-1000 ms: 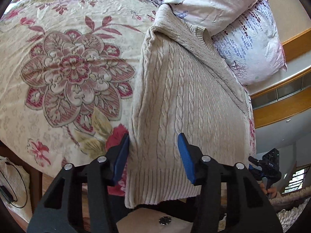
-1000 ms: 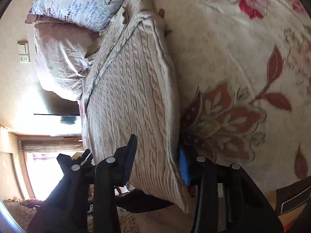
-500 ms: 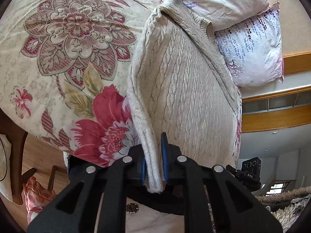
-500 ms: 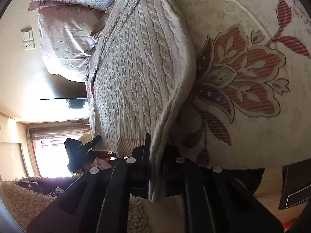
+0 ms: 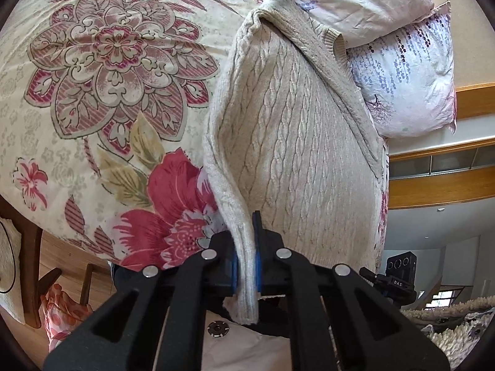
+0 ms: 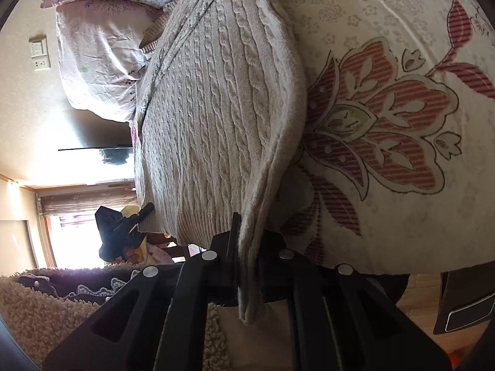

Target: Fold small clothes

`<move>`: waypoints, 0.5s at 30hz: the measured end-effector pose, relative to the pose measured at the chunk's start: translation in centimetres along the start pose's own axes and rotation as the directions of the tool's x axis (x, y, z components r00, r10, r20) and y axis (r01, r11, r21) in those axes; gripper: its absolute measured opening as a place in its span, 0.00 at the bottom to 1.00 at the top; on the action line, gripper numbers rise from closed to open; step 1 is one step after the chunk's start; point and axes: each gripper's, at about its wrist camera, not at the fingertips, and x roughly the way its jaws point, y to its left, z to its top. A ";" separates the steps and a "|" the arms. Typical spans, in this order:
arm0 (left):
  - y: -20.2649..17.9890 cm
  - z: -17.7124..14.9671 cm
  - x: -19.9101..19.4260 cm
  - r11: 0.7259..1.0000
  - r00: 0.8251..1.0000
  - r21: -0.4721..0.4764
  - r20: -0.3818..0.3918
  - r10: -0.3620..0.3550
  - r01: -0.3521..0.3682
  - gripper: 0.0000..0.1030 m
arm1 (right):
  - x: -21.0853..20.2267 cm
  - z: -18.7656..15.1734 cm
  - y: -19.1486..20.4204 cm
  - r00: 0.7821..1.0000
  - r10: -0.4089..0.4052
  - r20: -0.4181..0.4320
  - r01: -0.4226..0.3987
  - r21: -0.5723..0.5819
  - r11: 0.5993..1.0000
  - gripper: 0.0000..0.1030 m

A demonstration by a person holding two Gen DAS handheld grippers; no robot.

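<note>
Both grippers now pinch the near hem of the cream cable-knit sweater (image 5: 297,142): the left gripper (image 5: 245,262) and the right gripper (image 6: 247,259) stood open around that hem a second ago and have since clamped it. Small lettering on the other gripper's camera reads "DAS". Ribbed at hem and collar, the sweater lies lengthwise on the floral bedspread (image 5: 102,71), its collar reaching the far pillows (image 5: 402,71).
</note>
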 end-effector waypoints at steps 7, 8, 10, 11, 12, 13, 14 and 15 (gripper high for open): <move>-0.4 0.3 -0.1 0.999 0.999 0.015 -0.002 -0.033 0.033 0.07 | 0.0 -0.8 1.1 0.999 0.030 -0.021 -0.032 -0.071 0.997 0.08; -0.6 0.5 -0.4 0.999 0.999 0.021 0.006 -0.047 0.047 0.07 | -0.2 -0.7 1.4 0.999 0.046 -0.008 -0.046 -0.082 0.996 0.08; -0.9 1.1 -1.0 0.996 0.996 0.024 0.033 -0.082 0.081 0.06 | -1.3 -0.2 1.8 0.995 0.093 0.045 -0.088 -0.092 0.992 0.08; -1.0 1.3 -1.2 0.995 0.994 0.021 0.048 -0.101 0.100 0.06 | -2.0 0.1 1.9 0.990 0.119 0.078 -0.112 -0.094 0.989 0.08; -1.1 1.7 -1.6 0.993 0.991 0.018 0.065 -0.120 0.119 0.06 | -2.8 0.5 2.0 0.981 0.151 0.118 -0.140 -0.094 0.986 0.08; -1.1 2.1 -1.9 0.991 0.987 0.015 0.083 -0.137 0.136 0.06 | -3.4 0.8 2.1 0.973 0.176 0.152 -0.163 -0.097 0.982 0.07; -1.2 2.5 -2.2 0.988 0.983 0.013 0.101 -0.156 0.155 0.06 | -4.2 1.2 2.3 0.961 0.200 0.190 -0.183 -0.105 0.978 0.07; -1.4 3.0 -2.5 0.984 0.977 0.011 0.119 -0.176 0.176 0.06 | -4.8 1.5 2.5 0.952 0.216 0.218 -0.195 -0.113 0.974 0.07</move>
